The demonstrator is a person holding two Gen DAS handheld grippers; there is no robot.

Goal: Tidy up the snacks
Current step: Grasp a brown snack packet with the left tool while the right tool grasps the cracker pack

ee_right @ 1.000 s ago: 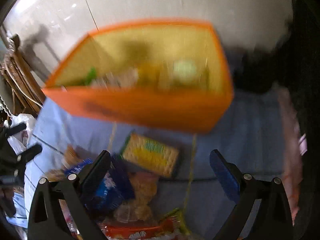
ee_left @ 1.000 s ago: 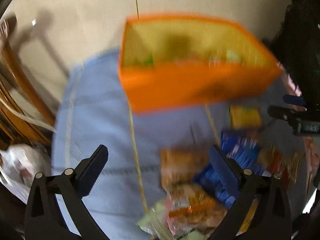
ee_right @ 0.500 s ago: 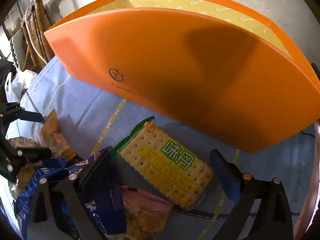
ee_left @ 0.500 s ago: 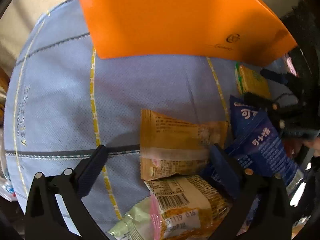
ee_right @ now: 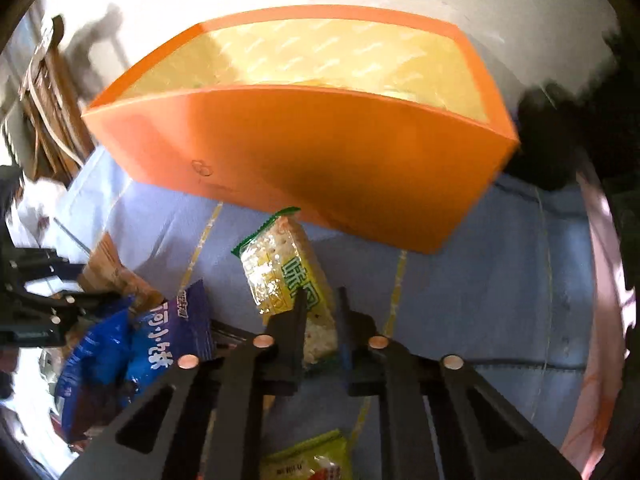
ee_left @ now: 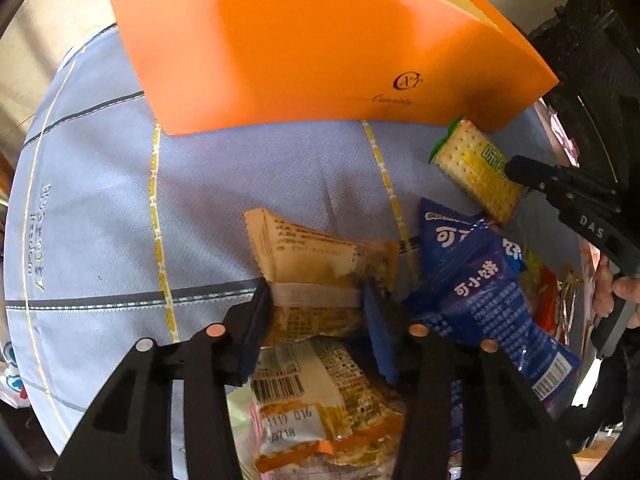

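Note:
An orange box (ee_left: pixel 312 48) (ee_right: pixel 320 152) with a yellow lining stands open at the far side of a blue cloth (ee_left: pixel 100 200). A pile of snack packets lies in front of it. My left gripper (ee_left: pixel 316 304) is closing around a tan packet (ee_left: pixel 316 256), and its pads touch the packet's two sides. My right gripper (ee_right: pixel 320 316) is shut on a yellow cracker packet (ee_right: pixel 280 272) with a green end, lifted off the cloth and tilted. In the left wrist view the cracker packet (ee_left: pixel 476 168) hangs from the right gripper's black fingers (ee_left: pixel 532 172).
A blue packet (ee_left: pixel 480 284) (ee_right: pixel 168 328) lies right of the tan one. A barcode packet (ee_left: pixel 316 396) sits beneath my left gripper, and a green-yellow packet (ee_right: pixel 312 460) lies under my right. A wooden chair (ee_right: pixel 44 92) stands at the left. A person's fingers (ee_left: pixel 624 292) hold the right gripper's handle.
Both grippers came down over the pile with jaws wide. The left jaws narrowed onto the tan packet. The right jaws shut on the cracker packet and raised it on edge.

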